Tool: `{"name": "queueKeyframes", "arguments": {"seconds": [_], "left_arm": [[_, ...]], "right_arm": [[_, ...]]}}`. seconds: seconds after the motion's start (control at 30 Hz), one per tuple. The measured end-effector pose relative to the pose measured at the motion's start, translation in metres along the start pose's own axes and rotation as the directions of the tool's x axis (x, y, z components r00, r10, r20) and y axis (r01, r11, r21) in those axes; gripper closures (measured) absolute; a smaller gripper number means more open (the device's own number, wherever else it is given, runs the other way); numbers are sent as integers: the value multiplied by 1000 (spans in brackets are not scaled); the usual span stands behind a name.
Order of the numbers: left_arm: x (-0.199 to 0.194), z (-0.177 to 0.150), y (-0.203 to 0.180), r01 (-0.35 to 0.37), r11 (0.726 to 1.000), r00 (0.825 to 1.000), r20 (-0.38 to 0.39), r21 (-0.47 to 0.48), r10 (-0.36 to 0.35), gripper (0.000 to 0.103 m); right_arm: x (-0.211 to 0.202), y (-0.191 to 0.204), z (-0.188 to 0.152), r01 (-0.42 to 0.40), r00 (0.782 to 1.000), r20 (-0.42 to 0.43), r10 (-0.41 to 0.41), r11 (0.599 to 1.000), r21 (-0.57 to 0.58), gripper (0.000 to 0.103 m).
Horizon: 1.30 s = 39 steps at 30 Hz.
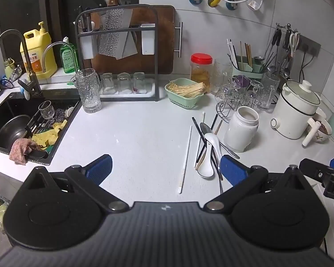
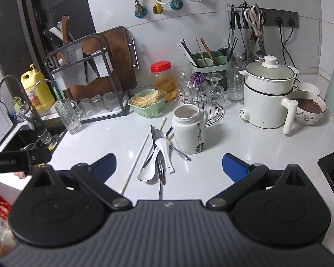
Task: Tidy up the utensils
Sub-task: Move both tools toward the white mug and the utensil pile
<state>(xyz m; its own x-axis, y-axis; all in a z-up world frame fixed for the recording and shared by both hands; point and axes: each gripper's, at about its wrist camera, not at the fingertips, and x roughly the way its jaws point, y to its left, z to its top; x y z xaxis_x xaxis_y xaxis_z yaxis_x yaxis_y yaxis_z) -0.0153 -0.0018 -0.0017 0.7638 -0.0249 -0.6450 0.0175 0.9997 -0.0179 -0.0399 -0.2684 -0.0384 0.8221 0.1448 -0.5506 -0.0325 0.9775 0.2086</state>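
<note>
Utensils lie in a loose heap on the white countertop (image 1: 127, 138), just beside a white Starbucks mug (image 2: 190, 131) and in front of the green utensil holder (image 2: 208, 63) at the back wall, which we judge to be their destination. In the heap we see a white ceramic soup spoon (image 2: 158, 150), a second white ceramic spoon (image 2: 147, 173) under it, a metal spoon (image 1: 206, 129), black chopsticks (image 1: 198, 125) and a wooden chopstick partly hidden. One white chopstick (image 1: 185, 160) lies alone, a little apart from the heap on its sink side.

We expect everything here to be light and stiff. The ceramic spoons look glazed, so probably slippery, and they would chip if dropped; we would take one across its handle, not at the bowl. The chopsticks are thin and lie flat on the counter, so the pads would have to come down on either side of the shaft near its middle. Since the pieces cross one another, lifting one may drag its neighbours.

Our left gripper (image 1: 165, 166) has its jaws spread wide, with nothing between the blue pads; the lone chopstick shows in the gap but lies on the counter beyond them, untouched. Our right gripper (image 2: 169, 165) is also spread fully, holding nothing, with the heap ahead of it.
</note>
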Motion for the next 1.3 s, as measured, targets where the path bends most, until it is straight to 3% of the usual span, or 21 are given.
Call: {"name": "queueKeyframes", "arguments": {"seconds": [0.3, 0.5, 1.3], "left_arm": [[-3, 0, -5, 25, 1000, 1000, -12, 5, -25, 0], [-4, -2, -10, 41, 999, 999, -27, 12, -41, 0], [1, 1, -22, 59, 998, 997, -51, 30, -57, 0]], "right_arm": [[-9, -3, -4, -33, 999, 15, 32, 999, 32, 0], [-16, -3, -9, 0, 999, 33, -1, 1000, 29, 0], [-17, -11, -11, -2, 999, 39, 0, 999, 46, 2]]}}
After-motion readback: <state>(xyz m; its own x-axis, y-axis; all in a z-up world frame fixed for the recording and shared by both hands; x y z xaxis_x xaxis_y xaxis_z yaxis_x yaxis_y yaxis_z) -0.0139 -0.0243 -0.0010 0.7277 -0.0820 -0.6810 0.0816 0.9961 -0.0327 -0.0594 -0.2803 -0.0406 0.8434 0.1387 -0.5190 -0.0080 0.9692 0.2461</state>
